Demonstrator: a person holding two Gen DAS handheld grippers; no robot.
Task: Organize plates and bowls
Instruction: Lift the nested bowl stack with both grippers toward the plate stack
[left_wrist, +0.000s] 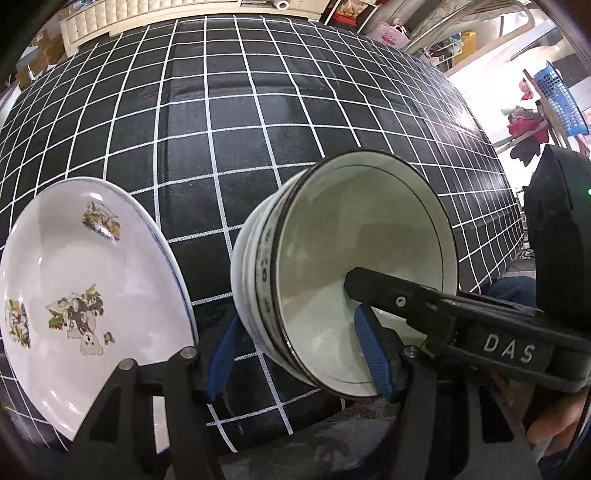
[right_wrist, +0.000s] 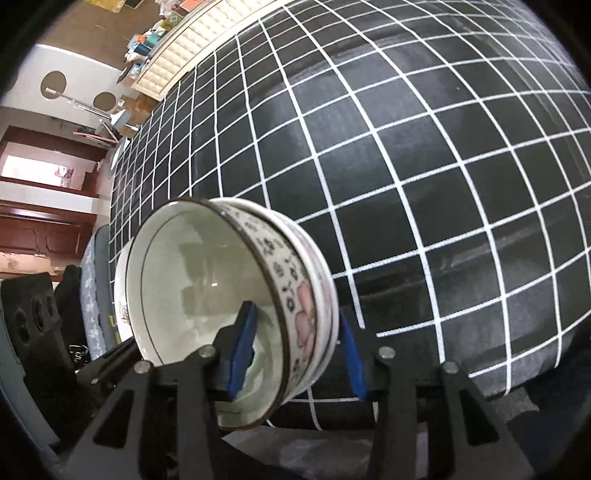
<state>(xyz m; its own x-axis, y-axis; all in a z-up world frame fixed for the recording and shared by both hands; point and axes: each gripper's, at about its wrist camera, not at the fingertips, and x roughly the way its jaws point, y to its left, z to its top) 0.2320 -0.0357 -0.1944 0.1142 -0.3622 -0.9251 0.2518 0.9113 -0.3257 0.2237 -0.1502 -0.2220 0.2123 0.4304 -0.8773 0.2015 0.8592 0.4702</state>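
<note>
Nearest us, both grippers pinch the same stack of bowls (left_wrist: 343, 273) by its rim: the left gripper (left_wrist: 299, 354) has one blue pad (left_wrist: 373, 354) inside the top bowl and one outside, and the right gripper (right_wrist: 295, 354) clamps the opposite rim the same way, its inner pad (right_wrist: 242, 350) against the bowl's inside. The stack is tipped on its side above the black checked tablecloth (left_wrist: 258, 110). Just left of our left gripper sits a white flowered plate (left_wrist: 81, 295), apart from the bowls, with a blue basket (left_wrist: 561, 99) far off beyond the table's right edge.

black grid tablecloth (left_wrist: 258, 122) | cream tufted bench (right_wrist: 177, 48) | blue basket (left_wrist: 561, 99)
</note>
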